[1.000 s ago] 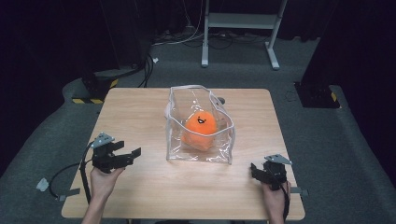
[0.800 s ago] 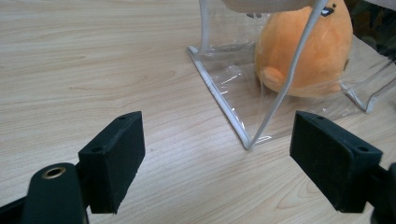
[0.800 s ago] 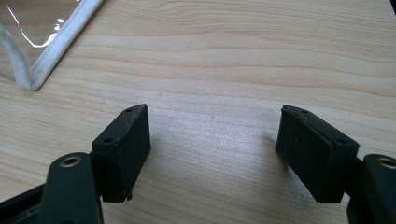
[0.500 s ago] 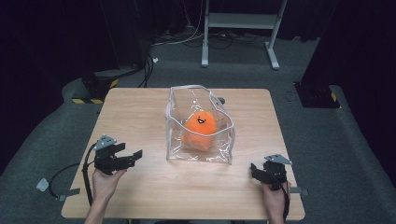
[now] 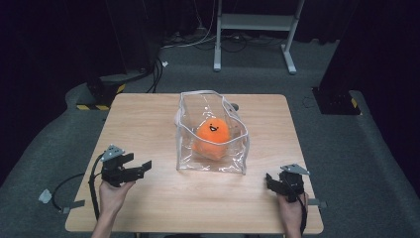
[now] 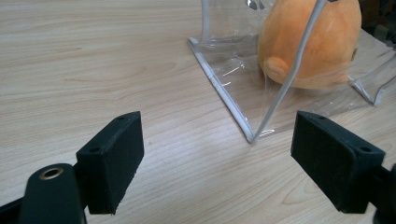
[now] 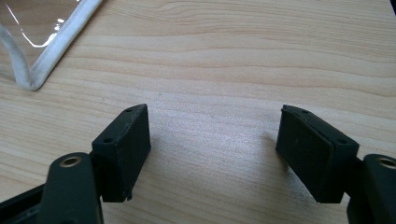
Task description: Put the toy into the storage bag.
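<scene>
Down at the near edge of the wooden table [image 5: 148, 124], both of the person's hands are in, each with a gripper. The left gripper [image 5: 141, 167] sits low over the wood at the near left, jaws spread wide with nothing between them, pointing toward the middle. In the left gripper view that gap frames the near bottom corner of the clear bag [image 6: 243, 93], white piping running right up to it, close but not touching. Over on the near right, the right gripper [image 5: 271, 181] hovers near the table edge, jaws likewise held apart and empty; in the right gripper view just bare wood lies between them, with a white-trimmed bag corner off to the upper left, apart from the jaws. Further in, at the centre of the table, the clear bag [image 5: 213, 134] stands upright, mouth open, and the orange plush toy [image 5: 213, 136] sits inside it, smiling face upward. Beyond the table, grey floor and a white stand [image 5: 255, 22].
</scene>
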A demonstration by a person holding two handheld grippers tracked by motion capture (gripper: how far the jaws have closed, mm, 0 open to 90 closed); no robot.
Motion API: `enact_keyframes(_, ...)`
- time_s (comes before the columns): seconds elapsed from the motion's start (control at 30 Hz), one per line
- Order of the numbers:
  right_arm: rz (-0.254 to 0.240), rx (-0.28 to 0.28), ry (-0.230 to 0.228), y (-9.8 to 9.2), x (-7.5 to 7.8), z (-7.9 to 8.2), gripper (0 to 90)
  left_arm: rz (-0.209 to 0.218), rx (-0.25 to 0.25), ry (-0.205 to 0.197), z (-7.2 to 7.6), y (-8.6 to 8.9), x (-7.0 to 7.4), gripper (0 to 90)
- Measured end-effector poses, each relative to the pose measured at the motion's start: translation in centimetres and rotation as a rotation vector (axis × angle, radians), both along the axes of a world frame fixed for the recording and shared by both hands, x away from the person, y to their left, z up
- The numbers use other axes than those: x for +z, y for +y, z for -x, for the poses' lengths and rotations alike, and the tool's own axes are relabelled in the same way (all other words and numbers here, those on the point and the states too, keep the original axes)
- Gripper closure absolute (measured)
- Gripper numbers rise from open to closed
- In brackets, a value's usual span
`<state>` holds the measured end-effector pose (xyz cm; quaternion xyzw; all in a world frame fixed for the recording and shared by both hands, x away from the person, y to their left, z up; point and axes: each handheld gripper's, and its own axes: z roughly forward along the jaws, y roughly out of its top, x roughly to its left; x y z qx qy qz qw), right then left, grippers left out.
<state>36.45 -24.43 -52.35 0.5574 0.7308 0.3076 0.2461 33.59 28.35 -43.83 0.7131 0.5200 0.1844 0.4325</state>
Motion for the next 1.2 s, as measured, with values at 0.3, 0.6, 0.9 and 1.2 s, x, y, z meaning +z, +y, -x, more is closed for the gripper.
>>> enact_keyframes(0.3, 0.000, 0.000, 0.000, 0.0, 0.0, 0.0, 25.6, -0.005, -0.003, 0.006, -0.2, -0.3, -0.5, 17.2)
enact_keyframes(0.6, 0.000, 0.000, 0.000, 0.0, 0.0, 0.0, 25.6, -0.008, -0.001, 0.008, -0.4, -0.6, -1.1, 17.2)
enact_keyframes(0.9, 0.000, 0.000, 0.000, 0.0, 0.0, 0.0, 25.7, -0.028, -0.015, 0.022, -0.7, -1.0, -1.7, 16.4)
enact_keyframes(1.2, 0.000, 0.000, 0.000, 0.0, 0.0, 0.0, 25.6, -0.023, -0.002, 0.036, -0.9, -0.9, -2.4, 16.7)
